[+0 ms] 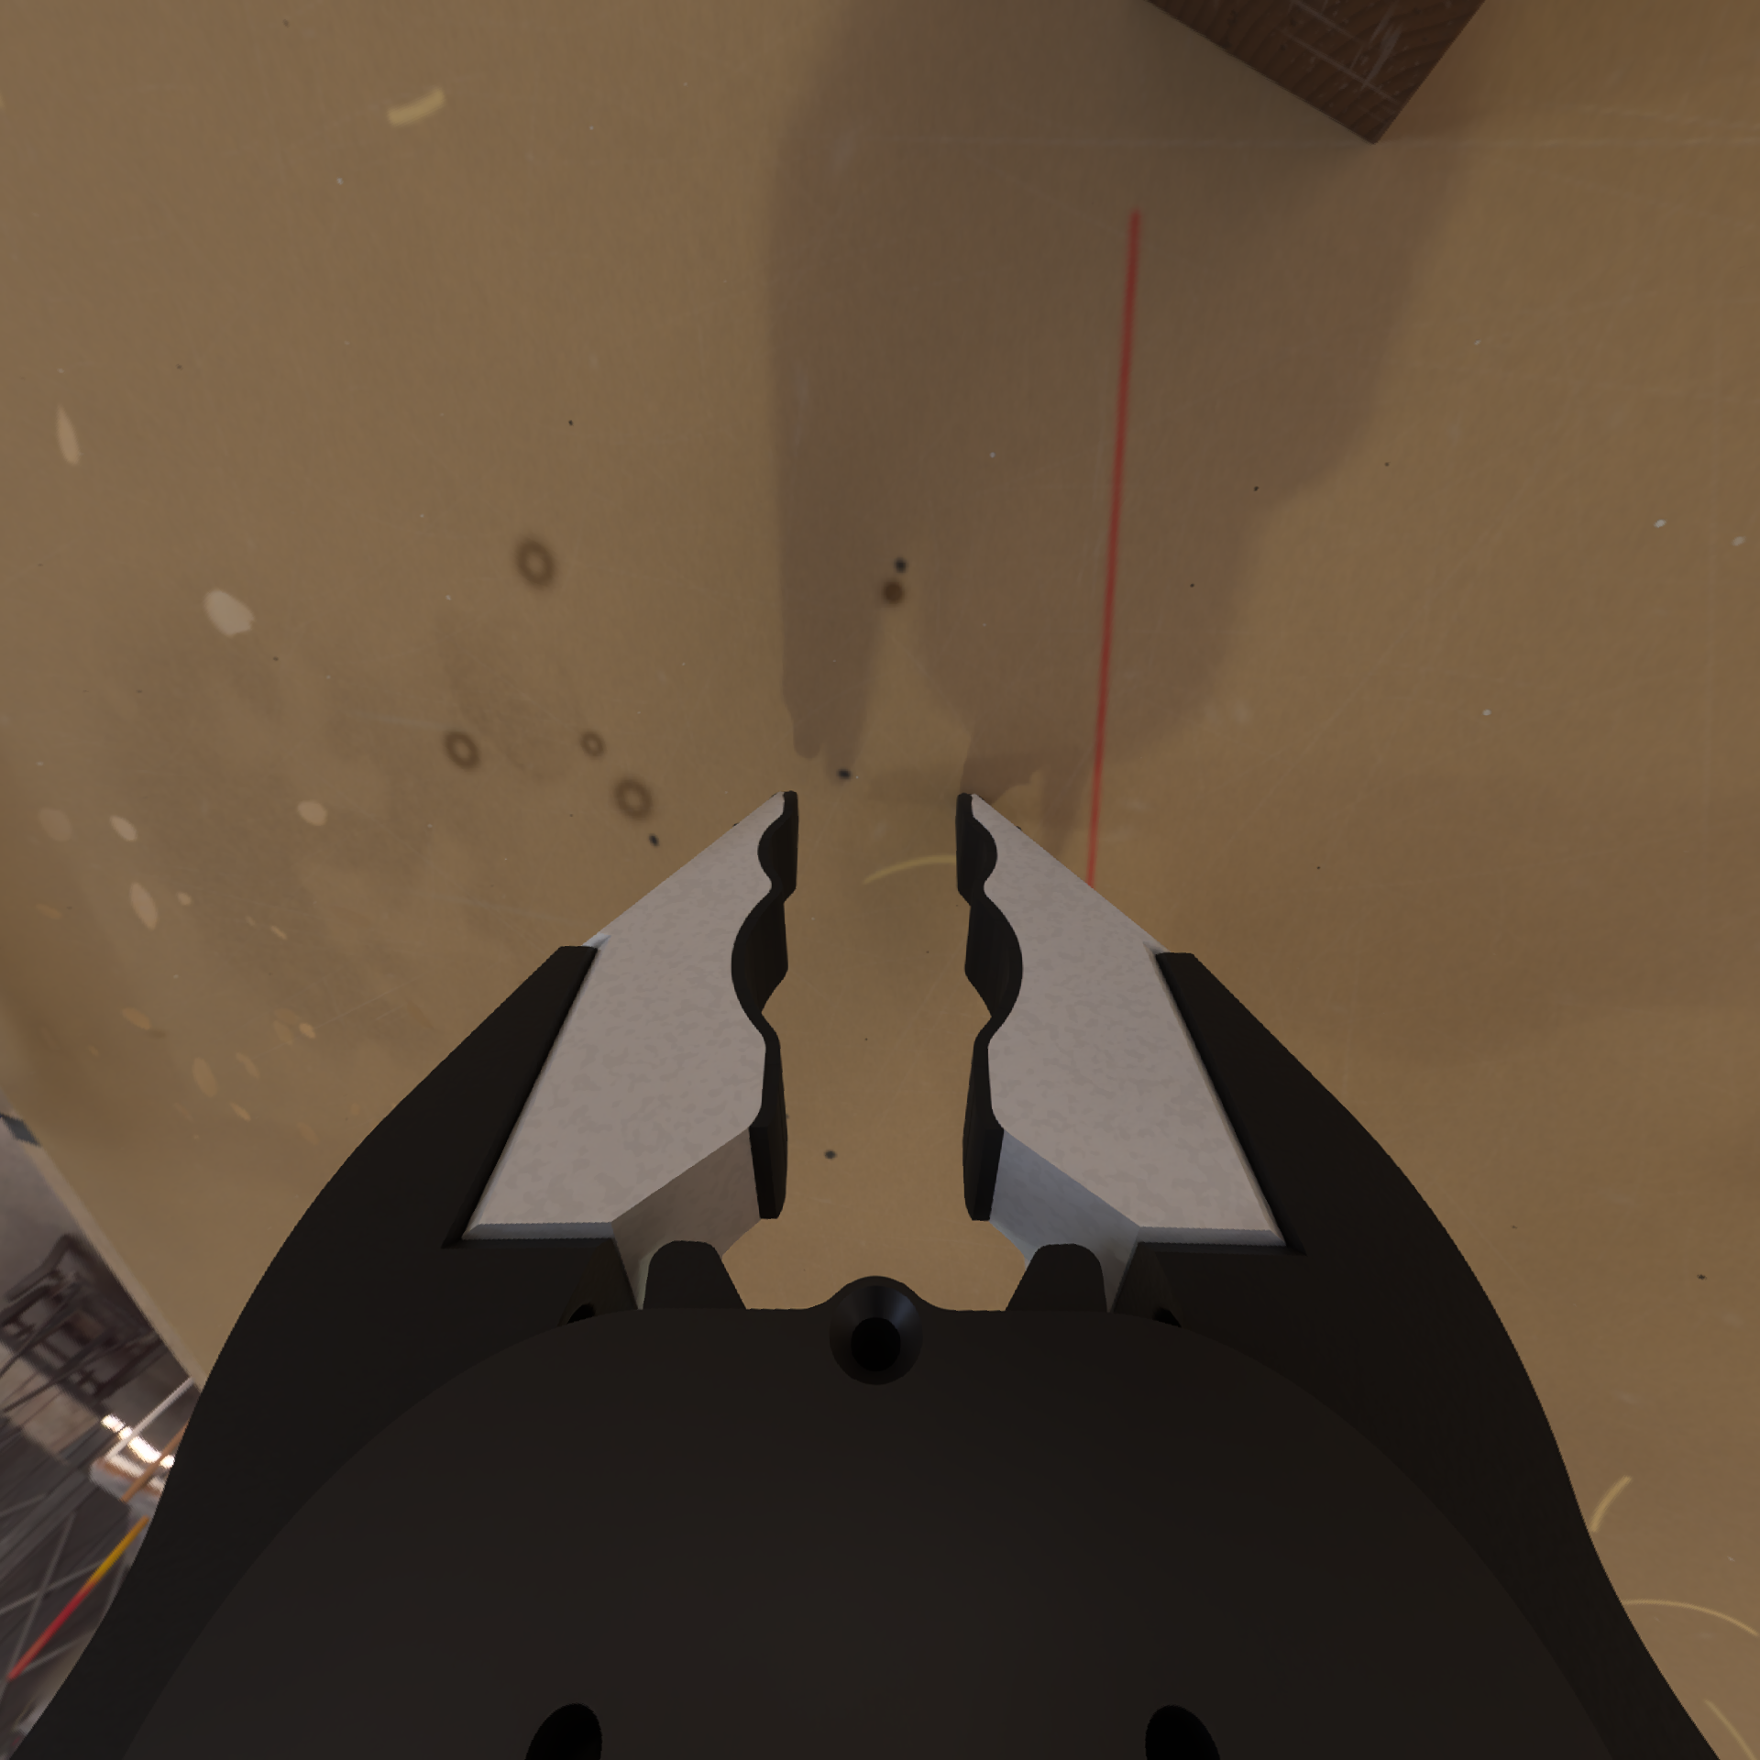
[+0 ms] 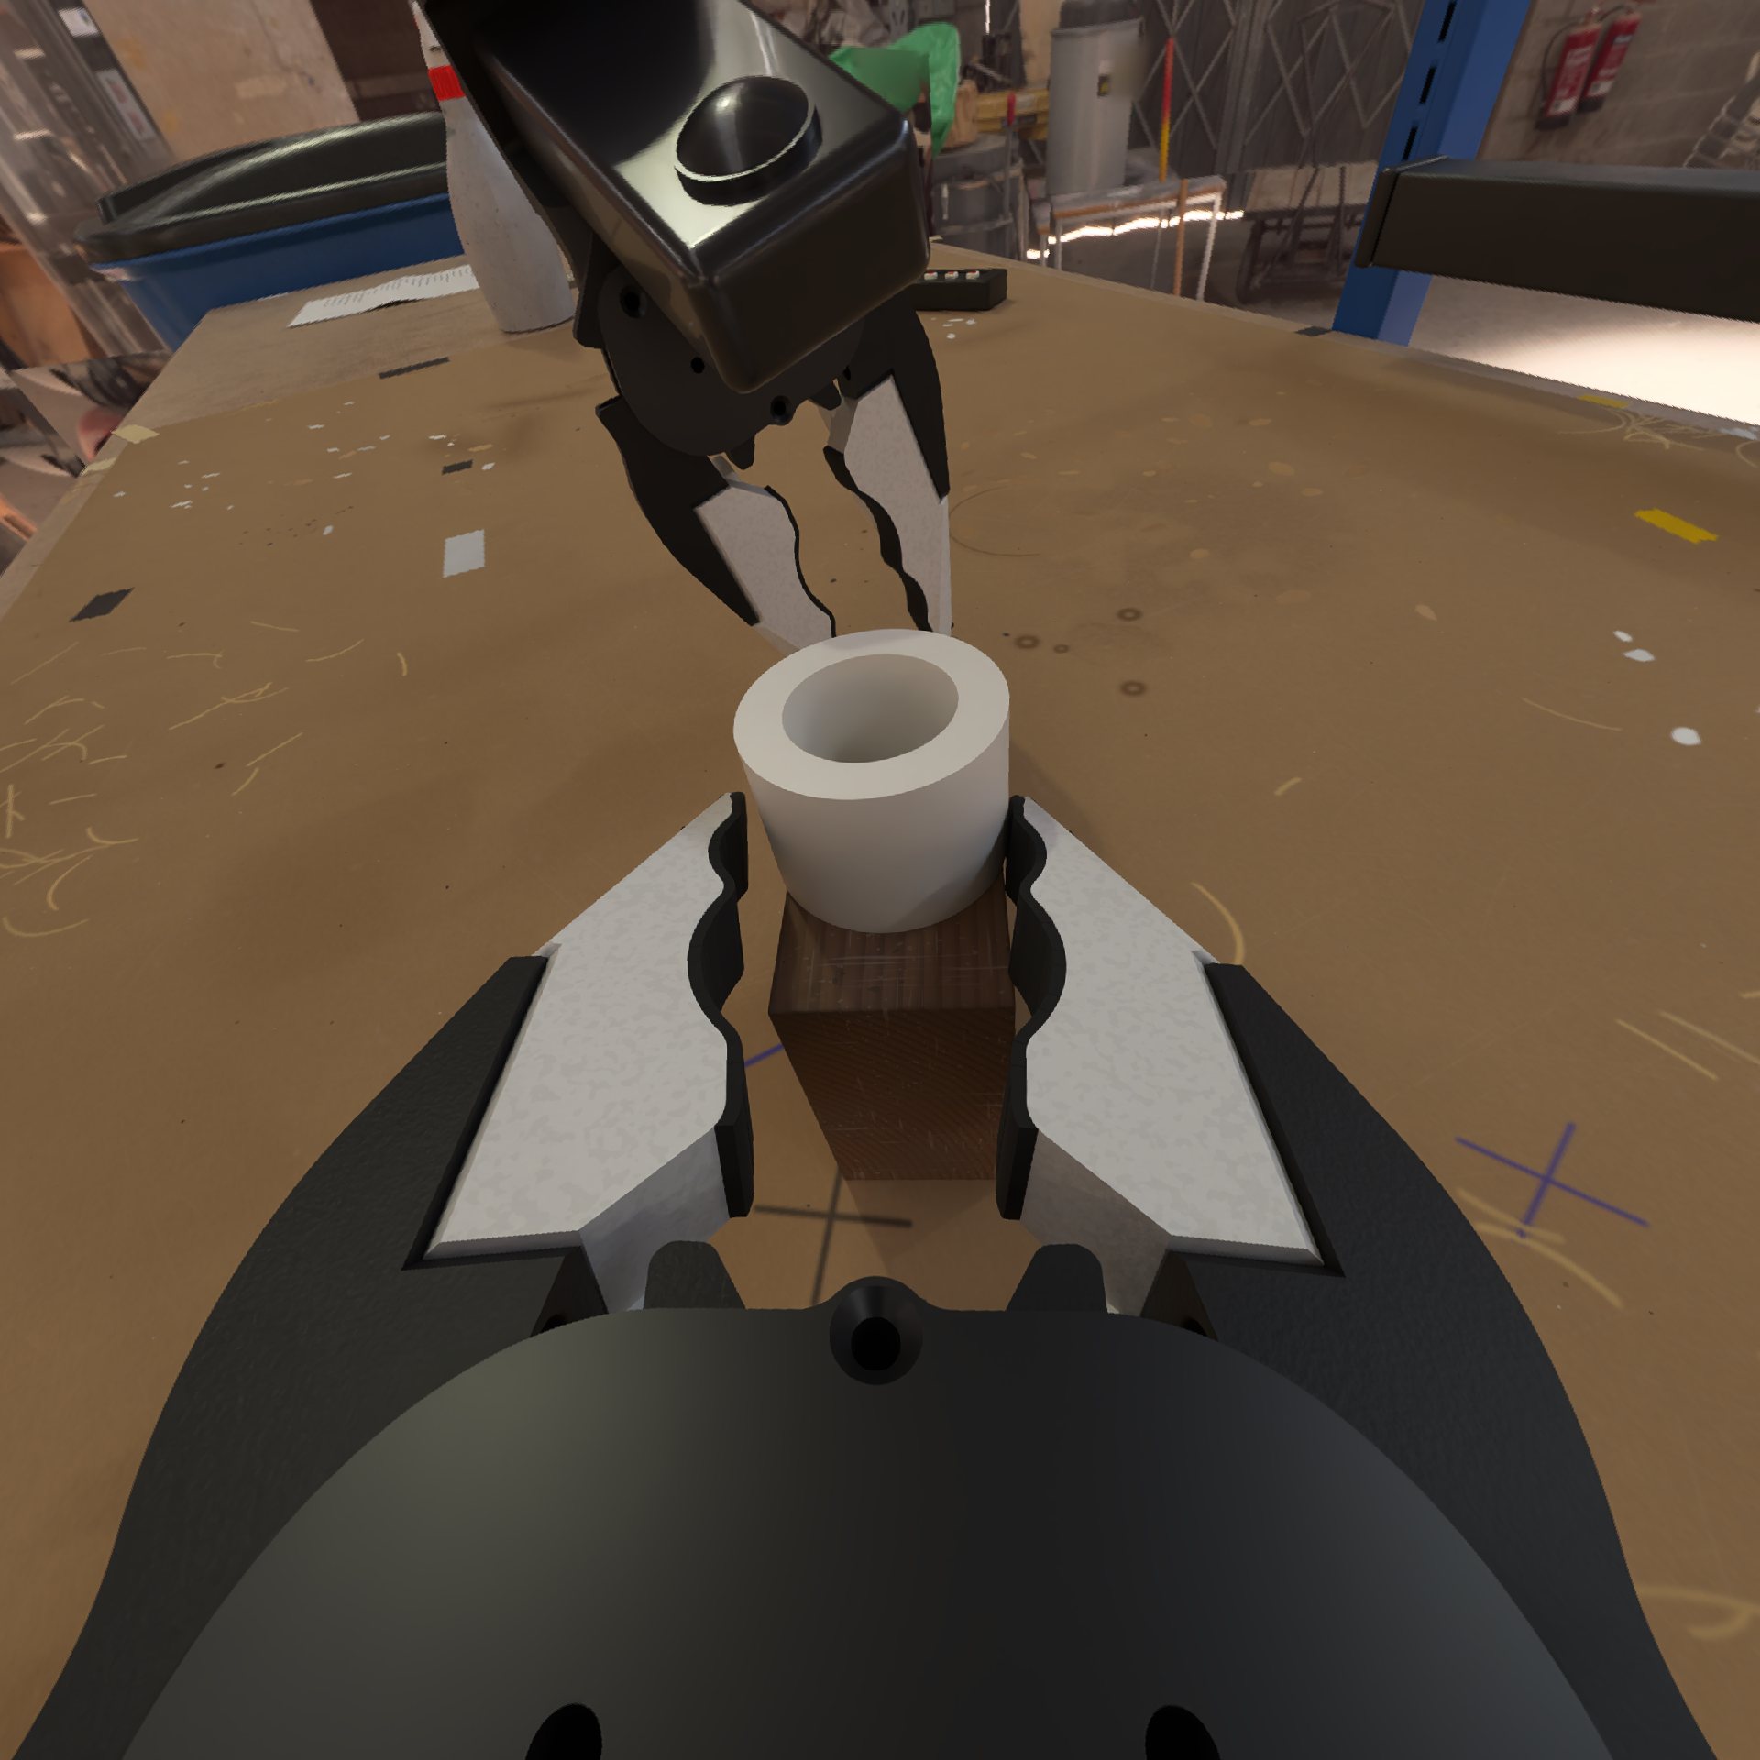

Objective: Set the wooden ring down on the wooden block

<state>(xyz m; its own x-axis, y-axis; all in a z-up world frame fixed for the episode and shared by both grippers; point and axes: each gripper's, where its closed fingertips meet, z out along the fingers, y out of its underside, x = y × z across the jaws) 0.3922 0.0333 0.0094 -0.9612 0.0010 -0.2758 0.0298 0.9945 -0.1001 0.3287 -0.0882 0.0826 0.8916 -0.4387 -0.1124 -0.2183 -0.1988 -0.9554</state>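
Grippers both spread, nothing pinched. Left gripper (image 1: 876, 810) points down at bare brown tabletop (image 1: 381, 381), jaws apart and empty; a dark wooden block (image 1: 1333, 57) corner sits well ahead and to its right, a thin red line (image 1: 1114, 533) just right of the fingertips. Right gripper (image 2: 876, 838) has jaws apart either side of the white ring (image 2: 871, 771), which stands upright on the block's (image 2: 890, 1038) top; whether pads touch it, cannot tell. Ring looks released, so placement seems done. Beyond it, left gripper (image 2: 881, 624) hangs tips-down just behind the ring, likely clear on purpose.
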